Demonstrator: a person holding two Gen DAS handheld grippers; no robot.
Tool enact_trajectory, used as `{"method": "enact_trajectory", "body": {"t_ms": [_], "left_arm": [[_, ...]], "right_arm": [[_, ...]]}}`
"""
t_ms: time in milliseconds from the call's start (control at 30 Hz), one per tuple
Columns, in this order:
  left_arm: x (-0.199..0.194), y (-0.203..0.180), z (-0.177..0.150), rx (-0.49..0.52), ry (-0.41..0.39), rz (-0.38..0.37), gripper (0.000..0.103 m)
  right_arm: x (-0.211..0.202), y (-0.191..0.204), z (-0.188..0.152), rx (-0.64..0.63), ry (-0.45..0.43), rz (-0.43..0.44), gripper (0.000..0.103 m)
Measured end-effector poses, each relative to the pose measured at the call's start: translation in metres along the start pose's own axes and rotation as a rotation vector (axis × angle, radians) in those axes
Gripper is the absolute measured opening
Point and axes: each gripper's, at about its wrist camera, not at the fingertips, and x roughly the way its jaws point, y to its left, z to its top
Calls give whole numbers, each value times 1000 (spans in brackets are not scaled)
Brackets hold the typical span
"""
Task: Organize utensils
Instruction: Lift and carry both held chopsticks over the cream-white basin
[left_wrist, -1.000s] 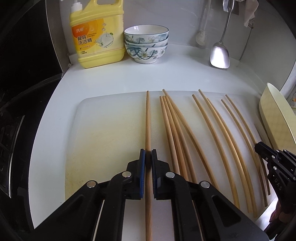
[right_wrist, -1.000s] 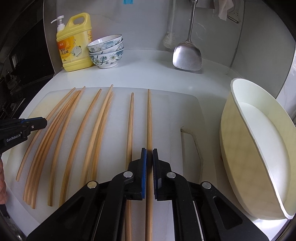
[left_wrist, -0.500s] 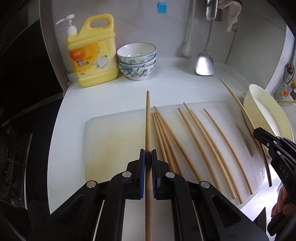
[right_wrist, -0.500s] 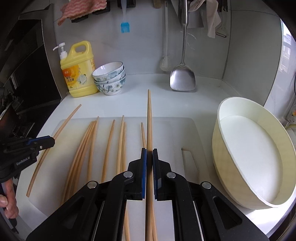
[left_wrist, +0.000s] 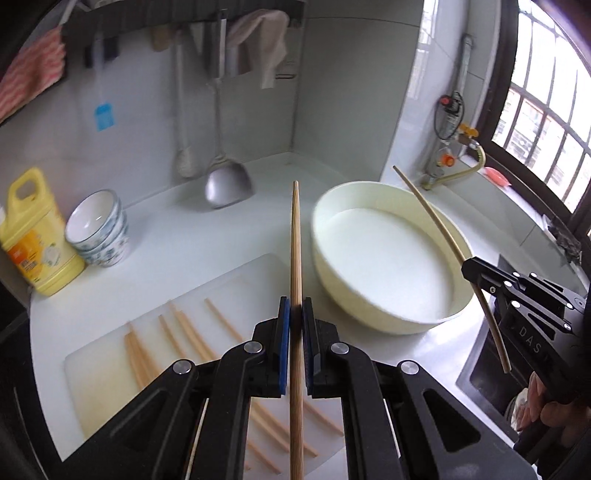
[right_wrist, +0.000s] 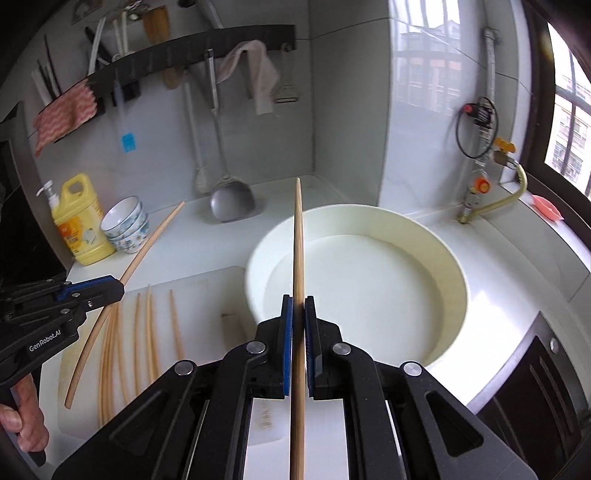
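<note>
One long wooden chopstick (left_wrist: 296, 258) is sitting clamped in the left gripper (left_wrist: 294, 317), off the board and pointing toward the basin. A second chopstick (right_wrist: 298, 266) is being held the same way in the right gripper (right_wrist: 298, 314), its tip lying over the basin. The remaining chopsticks (right_wrist: 144, 332) are lying loosely side by side on the white cutting board.
</note>
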Motion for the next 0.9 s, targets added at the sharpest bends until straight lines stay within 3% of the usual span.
{"method": "enact_trajectory", "body": {"t_ms": [300,567,900], "left_arm": [[74,-85,61,42,27,-52,7],[148,-107,77,54,123,-46,7],[196,-113,68,71,216,-32,7]], "right_arm": [[49,-96,25,112,23,19,6],[106,-120,26,201,121,60,6],[143,-123,16,224,218,60,6]]}}
